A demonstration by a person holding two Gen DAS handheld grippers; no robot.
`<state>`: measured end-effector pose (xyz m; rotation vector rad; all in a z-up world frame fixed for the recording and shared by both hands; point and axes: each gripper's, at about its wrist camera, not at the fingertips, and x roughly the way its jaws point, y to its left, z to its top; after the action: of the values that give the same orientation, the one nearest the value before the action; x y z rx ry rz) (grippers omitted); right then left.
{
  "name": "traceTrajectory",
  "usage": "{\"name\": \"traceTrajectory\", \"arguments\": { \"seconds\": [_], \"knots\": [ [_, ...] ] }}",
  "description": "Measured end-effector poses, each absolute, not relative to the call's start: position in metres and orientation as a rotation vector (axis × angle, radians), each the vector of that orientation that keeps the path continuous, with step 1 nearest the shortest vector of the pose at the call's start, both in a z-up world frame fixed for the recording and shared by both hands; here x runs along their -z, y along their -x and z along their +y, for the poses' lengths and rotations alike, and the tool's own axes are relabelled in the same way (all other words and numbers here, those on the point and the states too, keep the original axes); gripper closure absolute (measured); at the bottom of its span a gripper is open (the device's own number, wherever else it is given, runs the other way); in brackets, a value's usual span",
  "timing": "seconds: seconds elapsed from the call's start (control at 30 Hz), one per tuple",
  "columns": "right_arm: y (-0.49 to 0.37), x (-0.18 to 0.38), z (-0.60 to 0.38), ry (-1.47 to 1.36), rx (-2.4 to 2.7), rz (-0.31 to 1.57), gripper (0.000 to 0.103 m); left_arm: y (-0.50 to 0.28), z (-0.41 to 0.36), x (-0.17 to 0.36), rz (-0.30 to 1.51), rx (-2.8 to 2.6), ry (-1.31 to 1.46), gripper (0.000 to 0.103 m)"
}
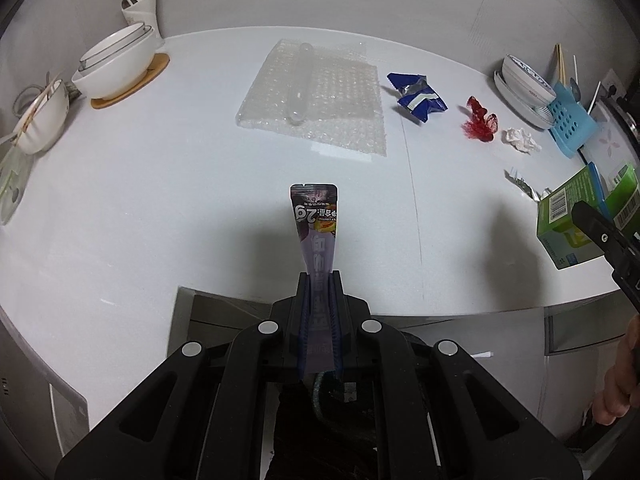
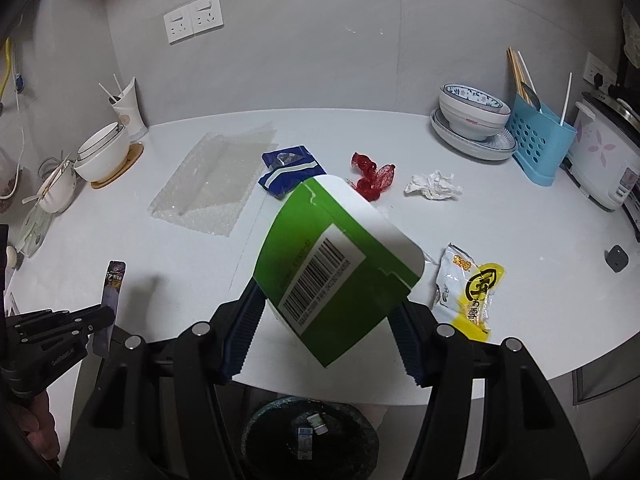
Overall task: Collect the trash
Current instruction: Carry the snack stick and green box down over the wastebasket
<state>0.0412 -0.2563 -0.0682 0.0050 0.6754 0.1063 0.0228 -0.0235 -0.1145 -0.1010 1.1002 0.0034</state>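
With a purple sachet (image 1: pixel 315 228) pinched in the nearly closed left gripper (image 1: pixel 319 280) and a green carton (image 2: pixel 336 264) clamped at centre frame in the half-open right gripper (image 2: pixel 326 320), 2 pieces are held near the table edge above the bin (image 2: pixel 310 436), while the blue wrapper (image 2: pixel 290 172), red wrapper (image 2: pixel 372 178), crumpled tissue (image 2: pixel 434 186) and yellow packet (image 2: pixel 468 292) are left.

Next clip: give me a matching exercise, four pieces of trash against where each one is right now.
Things:
1. green carton
2. purple sachet
3. yellow-and-white wrapper
4. red cellophane wrapper

Places:
A. lying on the table near its front edge
B. clamped in the left tongs
C. lying on the table between the blue wrapper and the crumpled tissue
D. held between the right tongs

Pairs: 1-D, 2-B, 3-A, 4-C
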Motion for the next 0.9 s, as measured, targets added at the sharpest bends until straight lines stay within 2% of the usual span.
{"name": "traceTrajectory", "arguments": {
  "seconds": [0.47,0.9],
  "knots": [
    [0.012,0.083,-0.280,0.028,-0.175,0.687,0.045,0.027,-0.072,0.119,1.110,0.071,0.065,0.095],
    [0.044,0.122,-0.302,0.020,-0.209,0.752,0.045,0.056,-0.089,0.149,1.138,0.106,0.073,0.095]
  ]
}}
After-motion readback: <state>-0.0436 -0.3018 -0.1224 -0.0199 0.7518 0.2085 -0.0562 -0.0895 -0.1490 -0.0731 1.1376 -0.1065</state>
